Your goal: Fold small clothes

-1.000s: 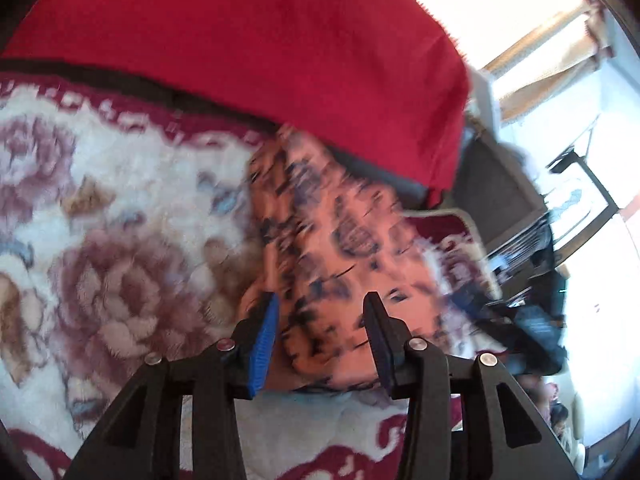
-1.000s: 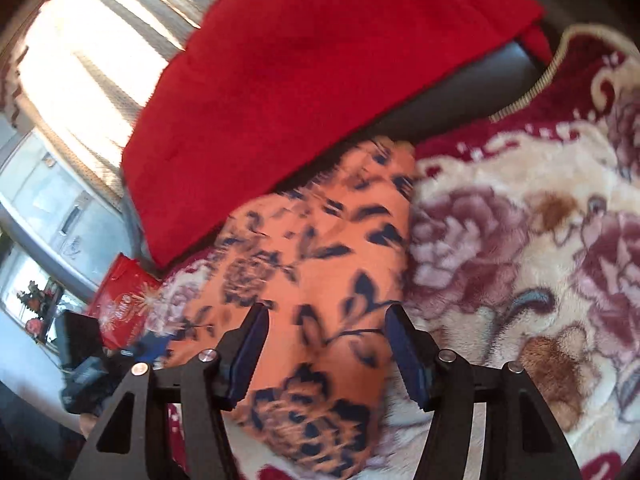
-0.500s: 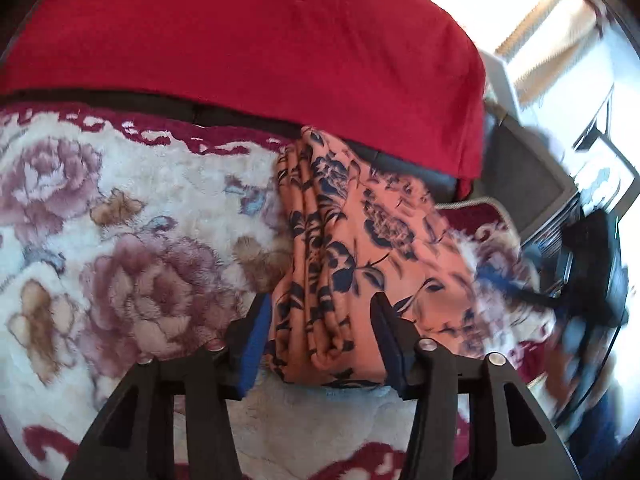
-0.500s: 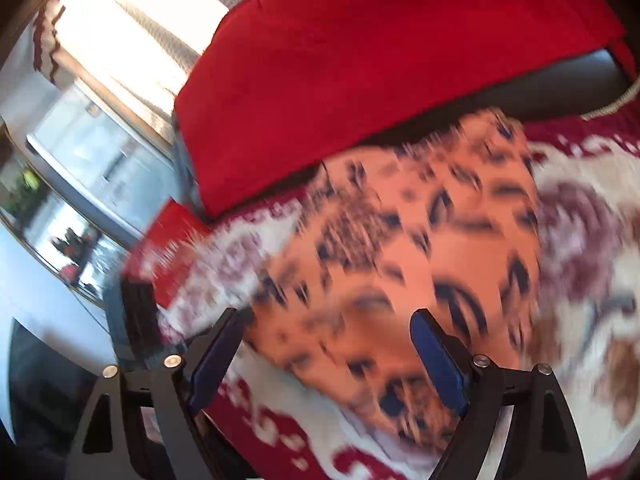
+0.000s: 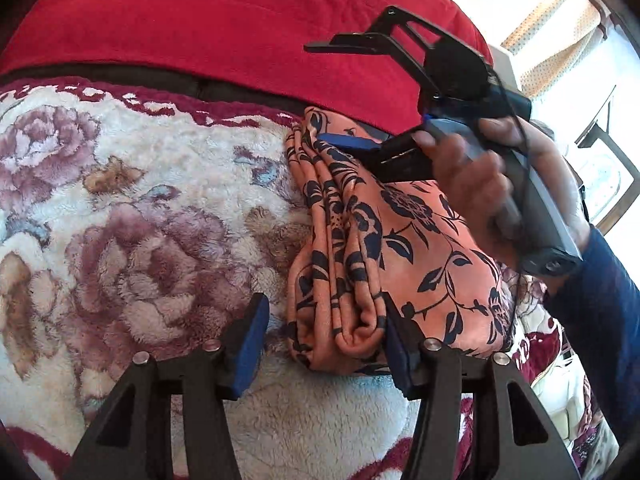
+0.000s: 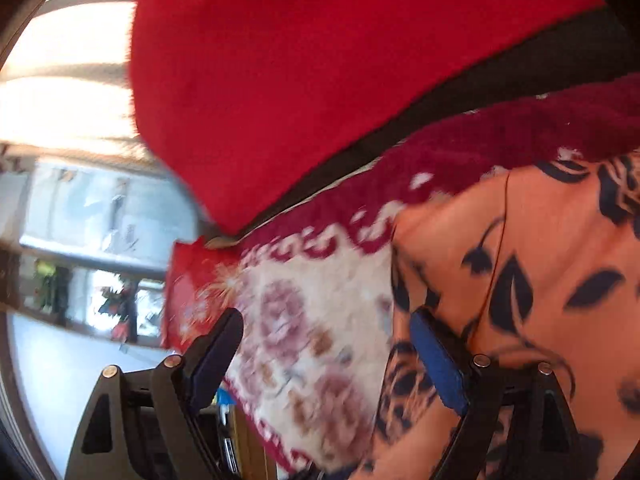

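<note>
An orange garment with dark blue flowers (image 5: 400,240) lies folded into a long bundle on a plush floral blanket (image 5: 120,200). My left gripper (image 5: 323,348) straddles the bundle's near end. Its jaws are opening; the left pad stands clear of the cloth and the right pad rests against its side. A hand (image 5: 472,176) holds my right gripper (image 5: 332,94) wide open over the far end, its lower blue pad lying on the cloth. In the right wrist view the right gripper (image 6: 330,354) has only blanket between its fingers, with the garment (image 6: 540,280) under and beyond its right finger.
A red cushion (image 5: 240,20) and a dark strip of sofa run behind the blanket. A red packet (image 6: 188,280) lies at the blanket's left edge, beside bright windows. A dark blue sleeve (image 5: 600,320) fills the right side of the left wrist view.
The right gripper swung in over the garment's far end and now shows large in the left wrist view, jaws wider. The left jaws have widened around the near end.
</note>
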`<state>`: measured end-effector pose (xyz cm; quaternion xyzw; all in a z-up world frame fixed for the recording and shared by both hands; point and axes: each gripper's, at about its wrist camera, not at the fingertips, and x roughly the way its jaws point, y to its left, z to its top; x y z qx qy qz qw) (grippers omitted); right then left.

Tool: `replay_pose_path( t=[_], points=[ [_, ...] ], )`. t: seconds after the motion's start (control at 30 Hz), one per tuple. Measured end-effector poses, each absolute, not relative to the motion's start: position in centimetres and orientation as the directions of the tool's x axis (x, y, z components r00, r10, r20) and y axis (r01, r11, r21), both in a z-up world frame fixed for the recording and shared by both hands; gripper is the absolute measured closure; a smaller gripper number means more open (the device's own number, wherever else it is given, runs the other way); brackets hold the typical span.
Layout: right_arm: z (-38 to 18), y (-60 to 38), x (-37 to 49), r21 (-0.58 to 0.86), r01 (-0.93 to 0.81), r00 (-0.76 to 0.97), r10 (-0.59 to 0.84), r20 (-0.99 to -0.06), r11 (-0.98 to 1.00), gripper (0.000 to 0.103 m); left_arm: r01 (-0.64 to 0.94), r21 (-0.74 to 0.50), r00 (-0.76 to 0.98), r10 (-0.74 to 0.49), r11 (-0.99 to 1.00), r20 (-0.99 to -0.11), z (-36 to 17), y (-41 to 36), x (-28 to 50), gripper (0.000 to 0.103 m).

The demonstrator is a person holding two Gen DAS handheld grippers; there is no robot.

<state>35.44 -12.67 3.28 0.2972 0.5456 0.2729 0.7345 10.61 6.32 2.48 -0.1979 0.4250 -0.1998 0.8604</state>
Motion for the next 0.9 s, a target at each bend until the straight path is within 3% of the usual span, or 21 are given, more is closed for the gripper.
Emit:
replay_pose_path(
  t=[0.3,0.47,0.57,0.8,0.9],
  points=[
    [6.5,-13.6,28.2,0.722,-0.134,0.283,0.725,-0.628,0.678,0.015,0.17,-0.534,0.591,-0.519,0.828,-0.617,3.1,7.9,9.7,0.043],
    [4.8,-14.8,22.8,0.779,-0.108,0.283,0.77,-0.572,0.618,0.014,0.114,-0.603,0.558,-0.553,0.79,-0.619,1.8,8.8,10.1,0.042],
    [1.9,-14.6,23.2,0.789,-0.025,0.259,0.767,-0.588,0.613,0.014,0.103,-0.606,0.553,-0.552,0.789,-0.624,1.5,8.9,10.1,0.041],
    [6.4,-13.8,24.1,0.782,-0.09,0.326,0.761,-0.561,0.616,0.013,0.114,-0.609,0.544,-0.562,0.785,-0.623,1.4,8.8,10.2,0.041],
    [4.9,-13.2,26.3,0.769,-0.052,0.313,0.742,-0.593,0.637,0.012,0.114,-0.608,0.545,-0.561,0.786,-0.623,1.4,8.8,10.2,0.041]
  ],
)
